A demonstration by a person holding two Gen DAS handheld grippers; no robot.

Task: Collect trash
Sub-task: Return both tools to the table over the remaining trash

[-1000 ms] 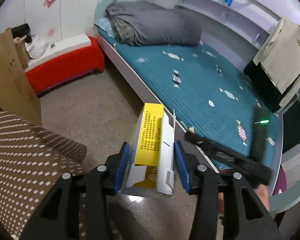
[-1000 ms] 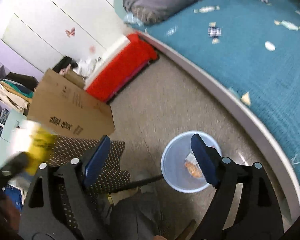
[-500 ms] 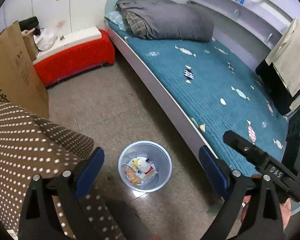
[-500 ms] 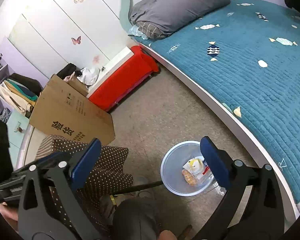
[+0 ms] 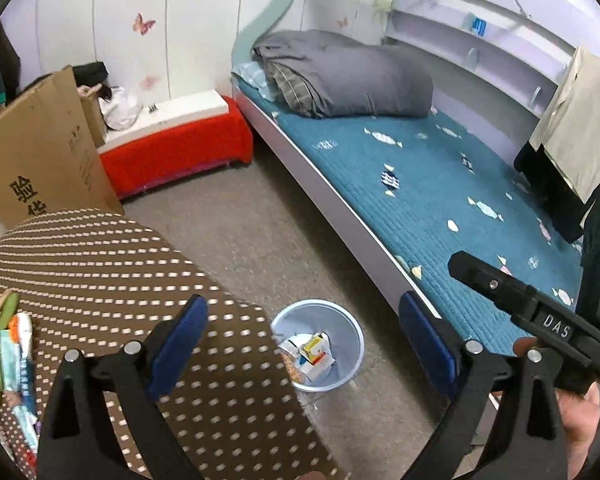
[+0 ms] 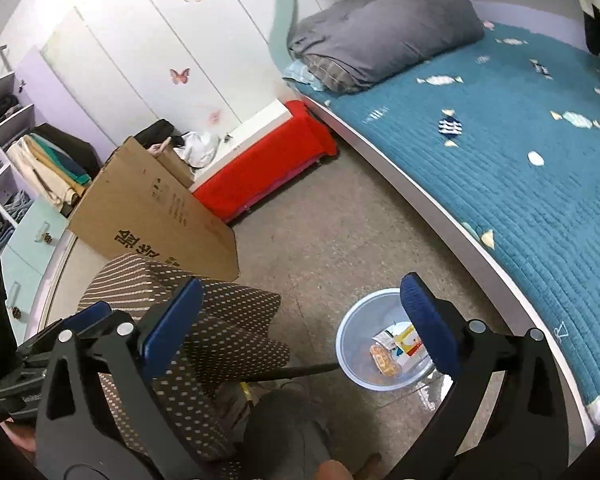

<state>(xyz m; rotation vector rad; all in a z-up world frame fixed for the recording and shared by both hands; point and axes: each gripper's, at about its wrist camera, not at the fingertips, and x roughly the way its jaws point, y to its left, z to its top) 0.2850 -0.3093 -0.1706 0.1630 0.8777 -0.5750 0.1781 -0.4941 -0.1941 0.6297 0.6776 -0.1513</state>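
A pale blue trash bin (image 5: 350,322) stands on the floor beside the bed; it also shows in the right wrist view (image 6: 350,330). Inside it lies a white-and-yellow carton (image 5: 314,354) with other wrappers (image 6: 384,358). My left gripper (image 5: 304,340) is open and empty, held above the bin and the table edge. My right gripper (image 6: 300,322) is open and empty, higher up, with the bin by its right finger. More wrappers (image 5: 14,356) lie on the dotted table at the far left.
A round table with a brown dotted cloth (image 5: 100,264) fills the lower left. A teal bed (image 5: 440,200) runs along the right. A cardboard box (image 6: 152,212) and a red bench (image 6: 268,168) stand behind the table. The right gripper's body (image 5: 540,320) shows at right.
My left gripper opened and let go of the yellow carton, which now lies in the bin. Both grippers have since risen and pulled back from the bin.
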